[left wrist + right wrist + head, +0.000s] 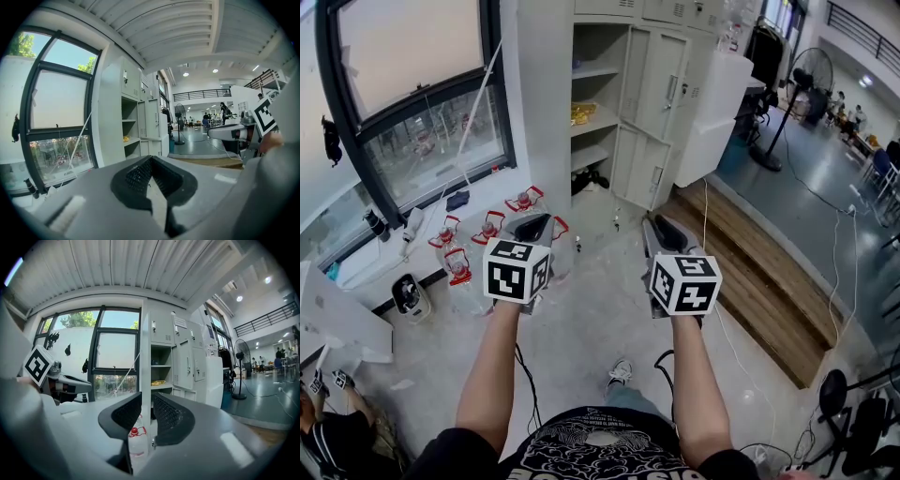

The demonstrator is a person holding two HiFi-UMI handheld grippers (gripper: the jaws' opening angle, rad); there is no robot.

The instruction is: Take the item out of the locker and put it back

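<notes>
Bright hall with a tall window: a yellow item (583,113), probably the one meant, lies on the middle shelf of the open locker (544,112), so nothing is done yet. The left gripper (532,225), well short of it, has its jaws together and empty; the right gripper (662,231) is slightly parted, also empty. Bottles (487,230) stand nearby. No readable writing; only square markers.

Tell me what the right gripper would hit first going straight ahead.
Probably the locker upright, seen between the right gripper's parted jaws; a red-capped bottle stands lower in that gap, depth unclear.
</notes>
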